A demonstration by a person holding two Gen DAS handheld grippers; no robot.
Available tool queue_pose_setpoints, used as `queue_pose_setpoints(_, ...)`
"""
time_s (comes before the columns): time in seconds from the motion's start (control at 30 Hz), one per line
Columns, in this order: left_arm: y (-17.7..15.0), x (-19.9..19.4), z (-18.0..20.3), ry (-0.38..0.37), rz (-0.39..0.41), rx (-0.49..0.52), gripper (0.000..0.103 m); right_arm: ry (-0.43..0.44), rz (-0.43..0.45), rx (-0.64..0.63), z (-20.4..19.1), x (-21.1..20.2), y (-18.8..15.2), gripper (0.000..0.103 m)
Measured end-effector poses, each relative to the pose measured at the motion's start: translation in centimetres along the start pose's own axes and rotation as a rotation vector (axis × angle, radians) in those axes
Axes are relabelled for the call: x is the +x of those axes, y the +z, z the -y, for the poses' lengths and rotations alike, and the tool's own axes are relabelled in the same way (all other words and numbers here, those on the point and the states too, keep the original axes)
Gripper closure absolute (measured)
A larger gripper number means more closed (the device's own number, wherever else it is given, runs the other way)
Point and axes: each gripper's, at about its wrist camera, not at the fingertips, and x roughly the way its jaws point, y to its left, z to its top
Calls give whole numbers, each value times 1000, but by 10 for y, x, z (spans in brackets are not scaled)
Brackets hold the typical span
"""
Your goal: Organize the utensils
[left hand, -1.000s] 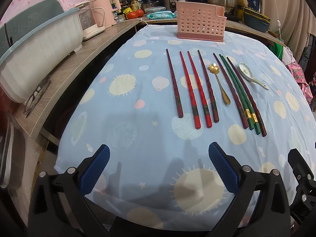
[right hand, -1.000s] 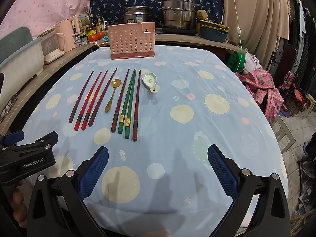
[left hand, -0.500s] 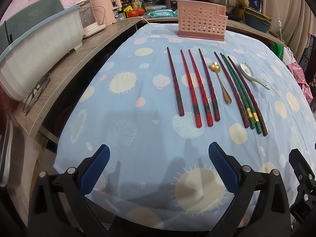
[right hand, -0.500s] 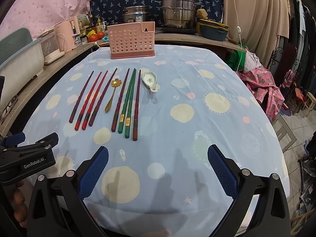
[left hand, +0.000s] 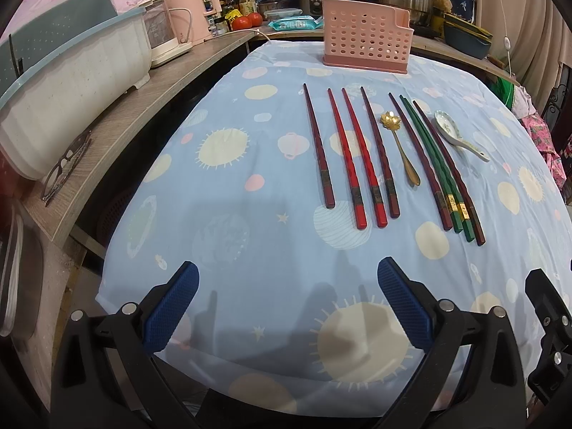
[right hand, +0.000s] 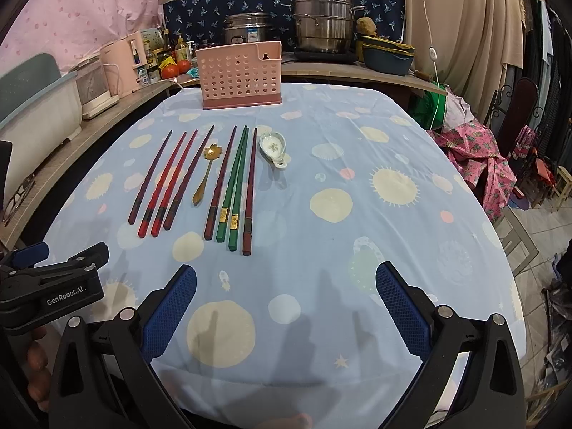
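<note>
Several chopsticks lie in a row on the blue tablecloth: red ones (left hand: pixel 352 157) (right hand: pixel 168 182) at left, green ones (left hand: pixel 434 159) (right hand: pixel 234 182) at right. A gold flower spoon (left hand: pixel 398 144) (right hand: pixel 207 171) lies between the groups. A white ceramic spoon (left hand: pixel 457 136) (right hand: pixel 273 146) lies at the right end. A pink perforated utensil holder (left hand: pixel 366 44) (right hand: pixel 241 75) stands upright at the far edge. My left gripper (left hand: pixel 287 307) and right gripper (right hand: pixel 286 309) are both open and empty, over the near table edge.
A wooden counter (left hand: pixel 118 114) runs along the left with a white tub (left hand: pixel 71 89), appliances and glasses (left hand: pixel 64 168). Pots (right hand: pixel 321 21) stand on the back shelf. Pink cloth (right hand: pixel 475 161) and chairs are at the right of the table.
The left gripper has edged slightly forward toward the utensils. The right gripper has hardly moved. Both stay open.
</note>
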Motion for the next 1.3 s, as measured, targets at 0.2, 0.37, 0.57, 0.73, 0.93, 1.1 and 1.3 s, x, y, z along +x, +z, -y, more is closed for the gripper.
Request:
queue_pose_setpoints(0.2,0,0,-1,-1,-1,-1,8,0,-1,1,0,0,0,7)
queue_pose_setpoints(0.37,-1,1,-3,-4,-10,-8,8,1,-2,2,1,0,0,7)
queue_pose_setpoints(0.57,3,8,-9,-10,-38,-30,7,1,-8,17,4,1,1,7)
queue_pose_setpoints(0.73,12,20,-21,-16,-55,-92,7,1,-20,28,9,8,1,7)
queue_pose_setpoints(0.93,32,43,-21,-40,-60,-88,13,9,-29,43,13,21,6,7)
queue_pose_setpoints(1.1,47,68,-13,-73,-95,-81,29,18,-18,56,15,36,20,7)
queue_pose_setpoints(1.3,60,83,-7,-91,-100,-73,40,35,16,72,19,56,54,14)
